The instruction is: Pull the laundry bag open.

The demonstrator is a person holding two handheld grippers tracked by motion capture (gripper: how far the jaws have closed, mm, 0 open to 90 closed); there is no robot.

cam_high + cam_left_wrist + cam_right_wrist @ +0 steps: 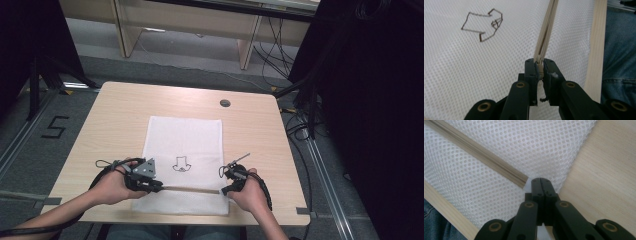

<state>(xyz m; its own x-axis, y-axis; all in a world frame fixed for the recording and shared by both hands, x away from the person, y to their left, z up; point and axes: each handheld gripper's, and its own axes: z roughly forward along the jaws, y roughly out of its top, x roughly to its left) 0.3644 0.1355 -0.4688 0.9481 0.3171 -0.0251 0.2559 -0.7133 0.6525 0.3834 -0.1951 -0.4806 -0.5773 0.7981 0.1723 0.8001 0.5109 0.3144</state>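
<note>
Lying on a white mesh bag [184, 145] atop the wooden table [110, 115]. Left gripper [539, 65] and right gripper [541, 185] both clamping tight onto opposite ends of the beige zipper [192, 189].

Lab, floor cables [280, 60], black curtains [380, 100]
</note>
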